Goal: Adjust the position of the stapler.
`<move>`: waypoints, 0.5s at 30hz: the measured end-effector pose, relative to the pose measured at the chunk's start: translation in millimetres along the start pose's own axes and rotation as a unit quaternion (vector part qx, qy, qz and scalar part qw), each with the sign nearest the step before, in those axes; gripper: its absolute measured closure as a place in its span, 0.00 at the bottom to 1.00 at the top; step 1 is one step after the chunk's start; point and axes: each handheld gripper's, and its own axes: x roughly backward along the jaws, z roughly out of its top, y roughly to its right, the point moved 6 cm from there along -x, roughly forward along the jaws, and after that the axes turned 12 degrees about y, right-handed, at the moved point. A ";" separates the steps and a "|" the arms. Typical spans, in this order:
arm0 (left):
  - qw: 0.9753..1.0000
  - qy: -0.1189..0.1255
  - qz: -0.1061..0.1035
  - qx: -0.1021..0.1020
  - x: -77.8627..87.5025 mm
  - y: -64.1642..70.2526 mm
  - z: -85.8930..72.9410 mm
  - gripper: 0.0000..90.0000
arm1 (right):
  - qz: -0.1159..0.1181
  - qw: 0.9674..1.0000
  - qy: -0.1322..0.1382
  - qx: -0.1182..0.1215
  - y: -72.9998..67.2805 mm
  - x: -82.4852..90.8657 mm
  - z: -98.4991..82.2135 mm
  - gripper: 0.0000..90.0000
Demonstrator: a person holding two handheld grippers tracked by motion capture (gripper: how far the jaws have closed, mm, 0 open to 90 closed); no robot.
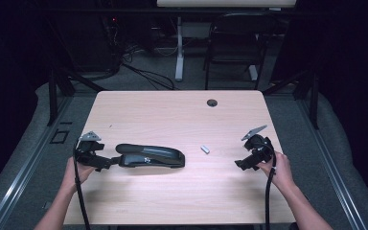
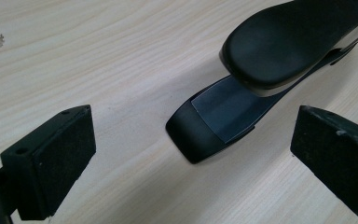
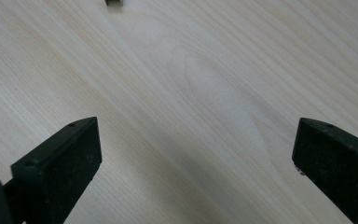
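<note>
A large black stapler point(image 1: 151, 155) lies on its base across the left middle of the light wooden table point(image 1: 172, 115). Its rear end point(image 2: 214, 123) lies just ahead of my left gripper point(image 2: 191, 154), whose jaws stand wide apart without touching it. In the high view the left gripper point(image 1: 109, 162) sits at the stapler's left end, held by a hand. A small grey strip of staples point(image 1: 204, 149) lies right of the stapler, and its edge point(image 3: 114, 2) shows at the top of the right gripper view. My right gripper point(image 1: 242, 164) is open over bare wood, well right of the strip.
A round cable hole point(image 1: 212, 102) is near the table's far edge. Behind the table stand a black chair point(image 1: 235, 43) and a white desk leg point(image 1: 179, 48) on grey carpet. Dark frame posts flank both sides.
</note>
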 end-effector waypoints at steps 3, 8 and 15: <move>1.000 0.004 -0.004 -0.010 -0.2 5.4 4.0 0.00 | -0.001 1.000 -0.006 0.003 0.9 0.5 -0.8 0.01; 1.000 0.012 -0.017 -0.021 -0.1 15.0 10.6 0.00 | -0.001 1.000 -0.007 0.005 -0.8 0.0 -0.5 0.01; 0.999 0.014 -0.029 -0.027 -3.6 21.6 16.9 0.00 | 0.006 1.000 -0.016 0.020 -5.8 -0.9 0.2 0.01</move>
